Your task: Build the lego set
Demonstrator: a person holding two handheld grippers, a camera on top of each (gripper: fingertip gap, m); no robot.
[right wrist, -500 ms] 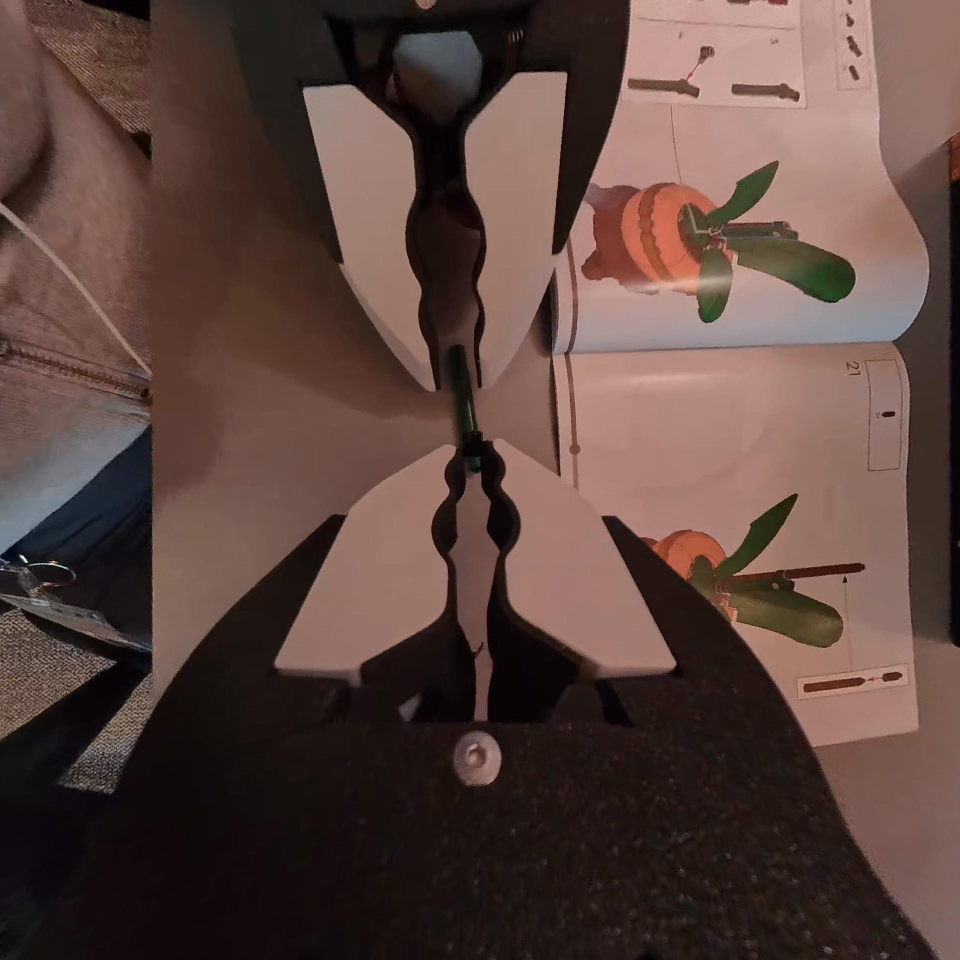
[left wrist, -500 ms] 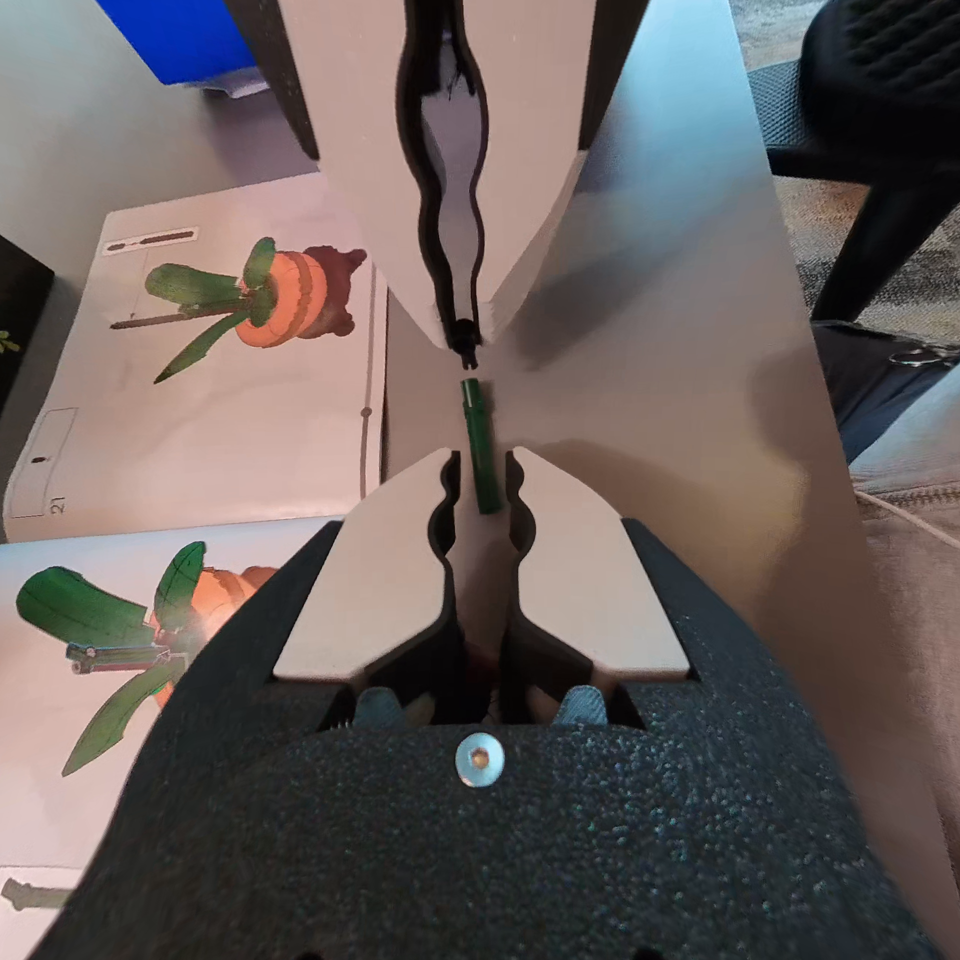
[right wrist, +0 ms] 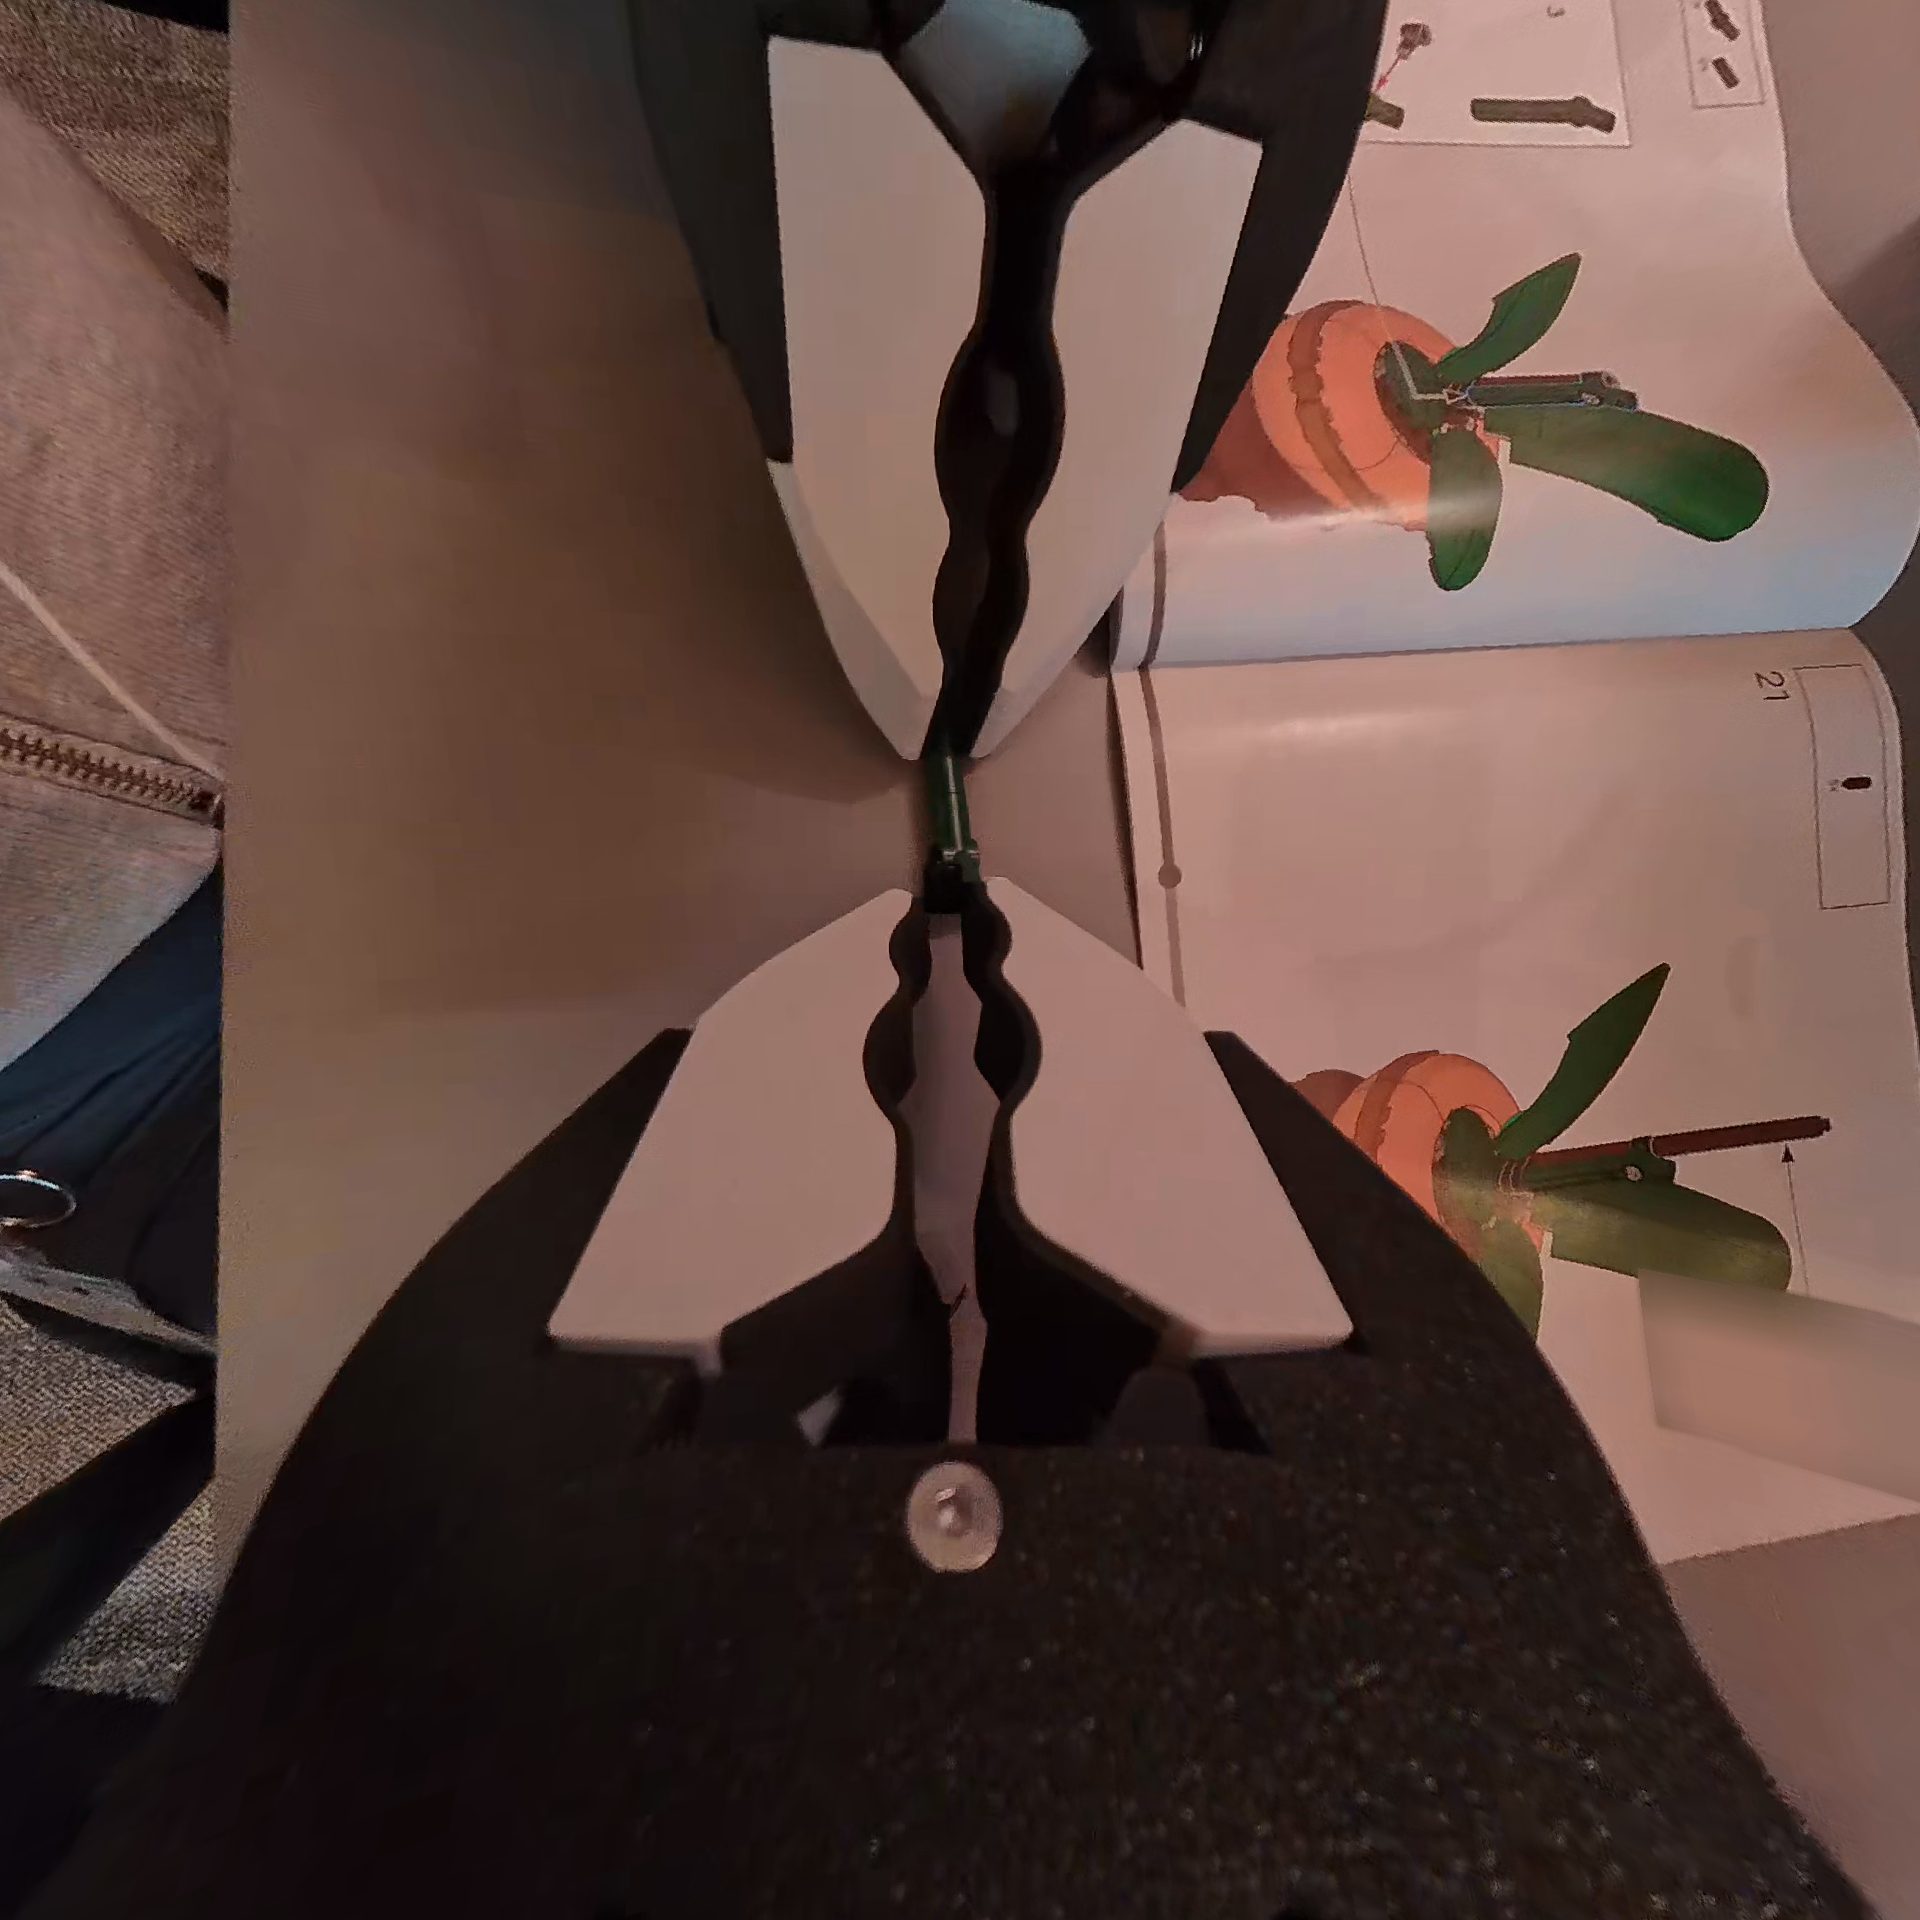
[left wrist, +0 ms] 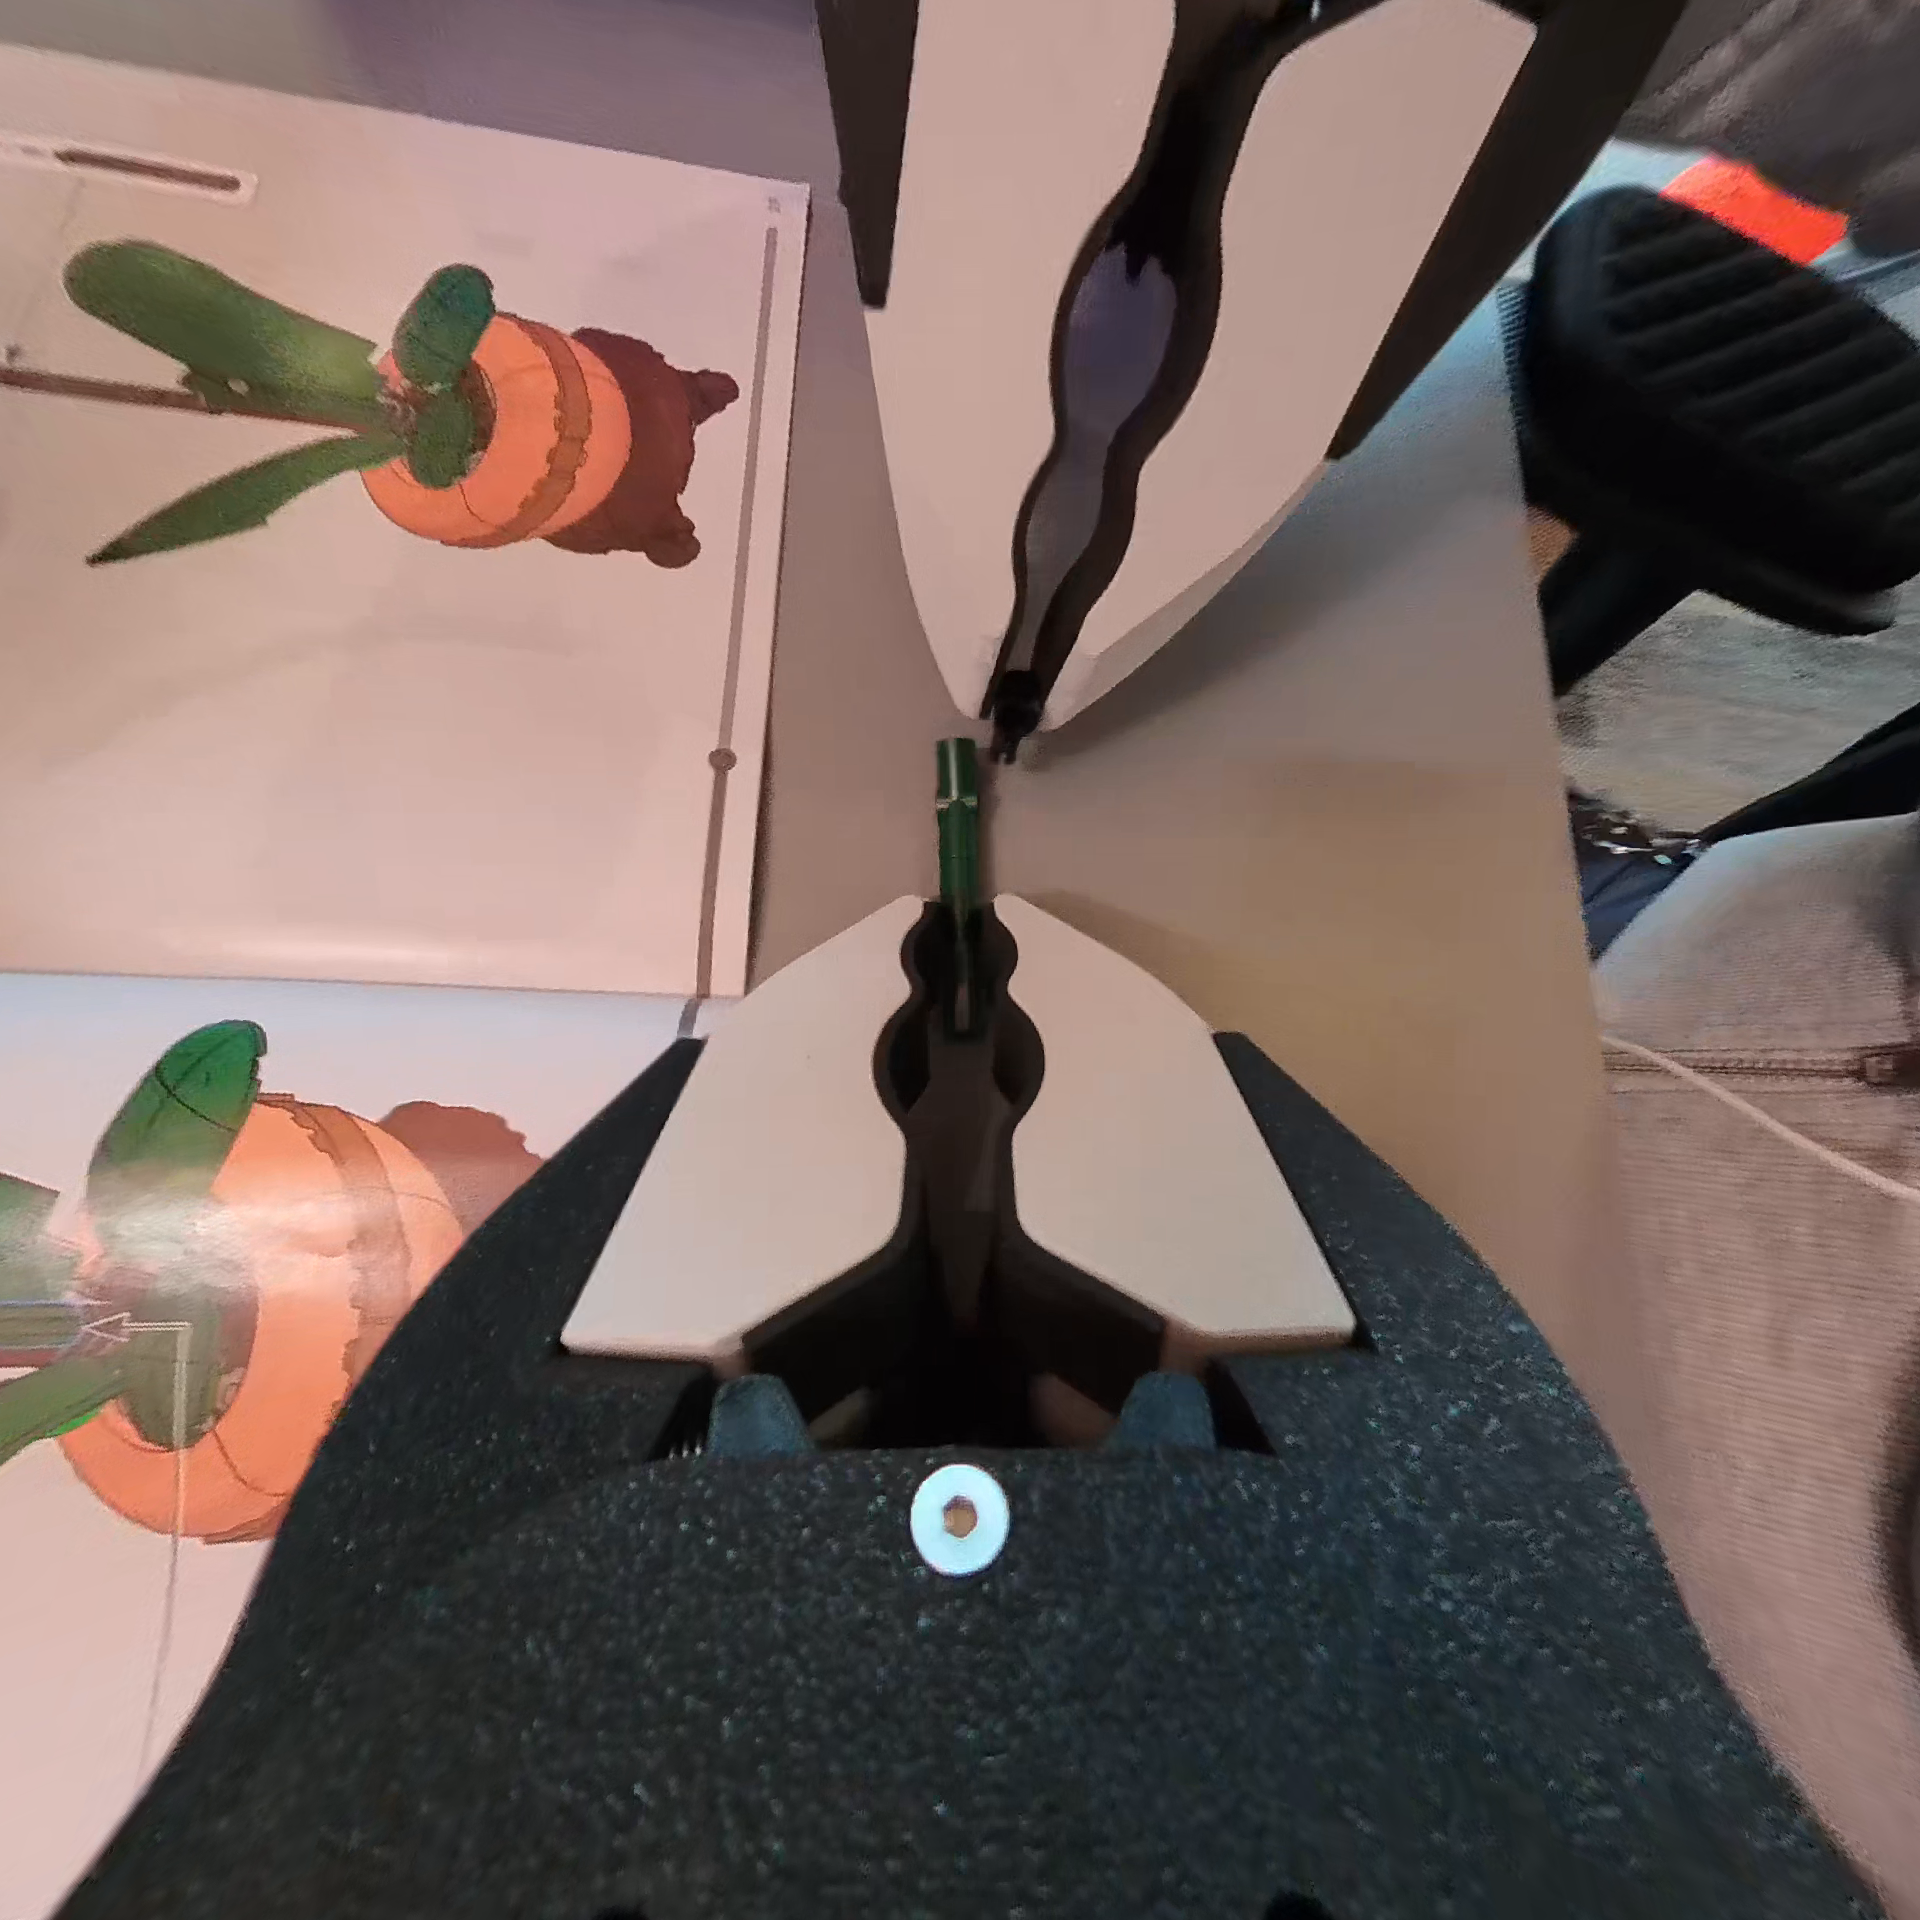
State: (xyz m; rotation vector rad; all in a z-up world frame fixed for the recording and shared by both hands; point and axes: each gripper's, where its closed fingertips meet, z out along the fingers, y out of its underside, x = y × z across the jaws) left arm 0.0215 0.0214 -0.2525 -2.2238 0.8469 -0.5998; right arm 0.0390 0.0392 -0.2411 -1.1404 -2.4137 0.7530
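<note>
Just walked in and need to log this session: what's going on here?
A person is building a lego set with two tools. The left hand-held gripper is shut on a green rod; the right hand-held gripper pinches a small black peg at the rod's free end, tip to tip above the table, beside the open instruction booklet.

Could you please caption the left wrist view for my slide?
Left gripper holds a green rod toward the right gripper's black pin.

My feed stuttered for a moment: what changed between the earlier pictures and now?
The left gripper and right gripper drew closer, so the small black pin now sits just beside the tip of the green rod, slightly off-axis, not yet inserted. Both grippers stayed shut on their parts; the instruction booklet stayed open on the table.
</note>
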